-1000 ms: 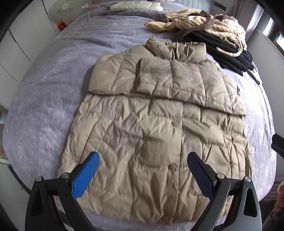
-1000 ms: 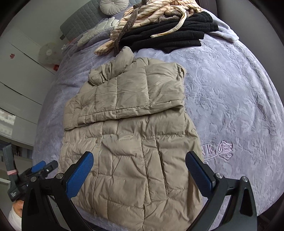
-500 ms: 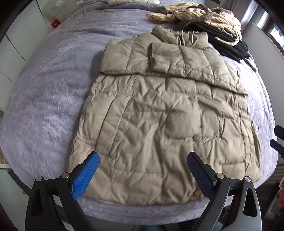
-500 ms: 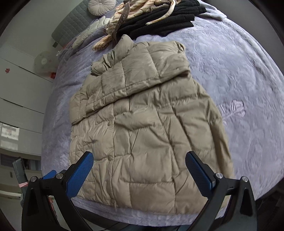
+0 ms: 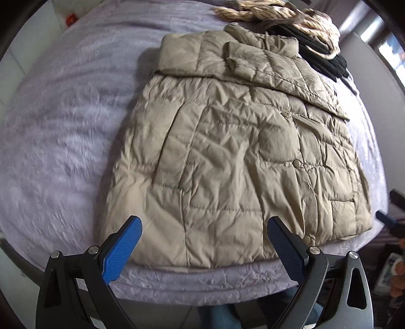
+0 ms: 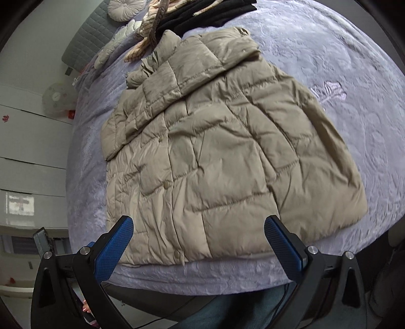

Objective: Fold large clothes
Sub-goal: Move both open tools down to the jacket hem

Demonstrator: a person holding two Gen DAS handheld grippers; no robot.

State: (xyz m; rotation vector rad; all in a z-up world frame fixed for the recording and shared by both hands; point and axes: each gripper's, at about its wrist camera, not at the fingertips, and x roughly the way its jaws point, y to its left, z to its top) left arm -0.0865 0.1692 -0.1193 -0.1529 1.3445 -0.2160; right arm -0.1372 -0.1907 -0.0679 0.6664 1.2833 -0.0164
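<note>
A beige quilted puffer jacket point(image 5: 233, 154) lies flat on the lavender bedspread point(image 5: 63, 131), collar at the far end, both sleeves folded across the chest. It also shows in the right wrist view point(image 6: 222, 157). My left gripper point(image 5: 203, 243) is open and empty, above the jacket's near hem towards its left side. My right gripper point(image 6: 198, 240) is open and empty, above the near hem towards its right side. Neither touches the jacket.
A pile of black and striped beige clothes point(image 5: 303, 38) lies beyond the collar, also in the right wrist view point(image 6: 197, 12). Pillows point(image 6: 121, 10) and a grey headboard point(image 6: 86, 38) are at the far end. The bed's near edge point(image 5: 202, 291) is just below the grippers. White drawers point(image 6: 30, 151) stand on the left.
Both grippers have pulled back towards the bed's near edge; the jacket's hem and the bed edge now show in full. The jacket has not moved. Both grippers stay open.
</note>
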